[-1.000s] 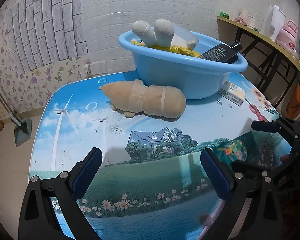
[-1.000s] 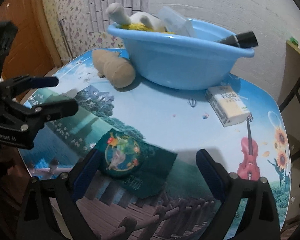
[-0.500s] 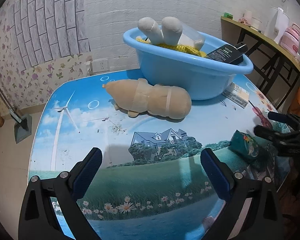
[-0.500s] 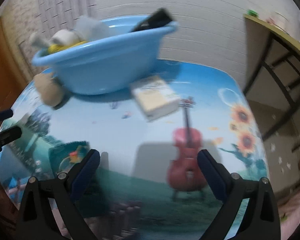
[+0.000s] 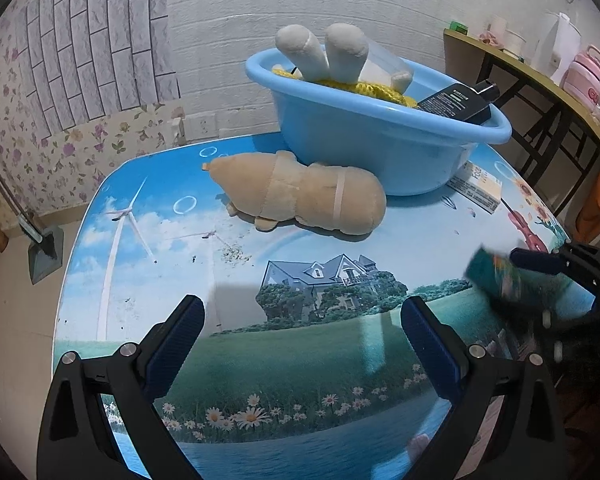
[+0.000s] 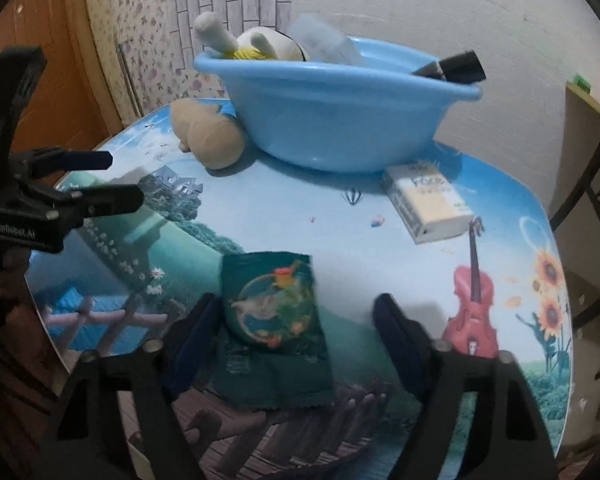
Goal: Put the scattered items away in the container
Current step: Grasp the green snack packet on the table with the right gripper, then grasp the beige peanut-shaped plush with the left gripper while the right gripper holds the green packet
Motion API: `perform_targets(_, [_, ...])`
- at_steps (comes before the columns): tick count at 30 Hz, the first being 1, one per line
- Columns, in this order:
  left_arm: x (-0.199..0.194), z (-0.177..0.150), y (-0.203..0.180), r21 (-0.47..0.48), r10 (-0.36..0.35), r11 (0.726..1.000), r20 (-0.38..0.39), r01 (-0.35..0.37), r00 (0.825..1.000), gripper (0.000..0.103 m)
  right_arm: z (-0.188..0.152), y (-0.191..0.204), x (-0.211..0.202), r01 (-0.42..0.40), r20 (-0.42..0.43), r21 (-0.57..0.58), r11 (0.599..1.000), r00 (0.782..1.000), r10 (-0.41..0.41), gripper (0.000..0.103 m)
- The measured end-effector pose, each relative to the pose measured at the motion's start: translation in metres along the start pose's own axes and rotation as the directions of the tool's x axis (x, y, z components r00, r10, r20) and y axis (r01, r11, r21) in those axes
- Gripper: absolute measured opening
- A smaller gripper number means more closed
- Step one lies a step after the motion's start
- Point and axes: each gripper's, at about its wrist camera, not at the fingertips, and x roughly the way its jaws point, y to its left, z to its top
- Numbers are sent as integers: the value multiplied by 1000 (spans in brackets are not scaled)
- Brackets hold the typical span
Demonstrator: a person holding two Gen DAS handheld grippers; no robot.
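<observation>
Green foil sachet with a fish print lies flat on the tabletop, well short of the blue plastic basin. Your right tongs have just been closing around it, left pad touching, right pad clear. Too shallow a bite and it slips. Left tongs stand wide, empty.

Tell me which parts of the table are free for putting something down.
Free: the wide middle of the table, bordered by the plush toy, the left hand-held gripper and the green packet; also the left side by the windmill print. Crowded: around the basin, where the toy and the box lie close.
</observation>
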Motion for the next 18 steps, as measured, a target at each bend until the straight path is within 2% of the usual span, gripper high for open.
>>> perform_targets(1, [0,0,0,-1,-1,1000,-2,1,1000,99,1,-1,-1,8,7,0,1000,1000,-8,45])
perform_targets(10, [2,14,-3,24,19,1000,40,-20,999,99,-1,-43,-6,84,15,167,982,996,-87,45])
perform_targets(18, [11,37,-12,33,6,999,94,-9,996,99,-1,-47,-6,117,23,151,982,992,-122,46])
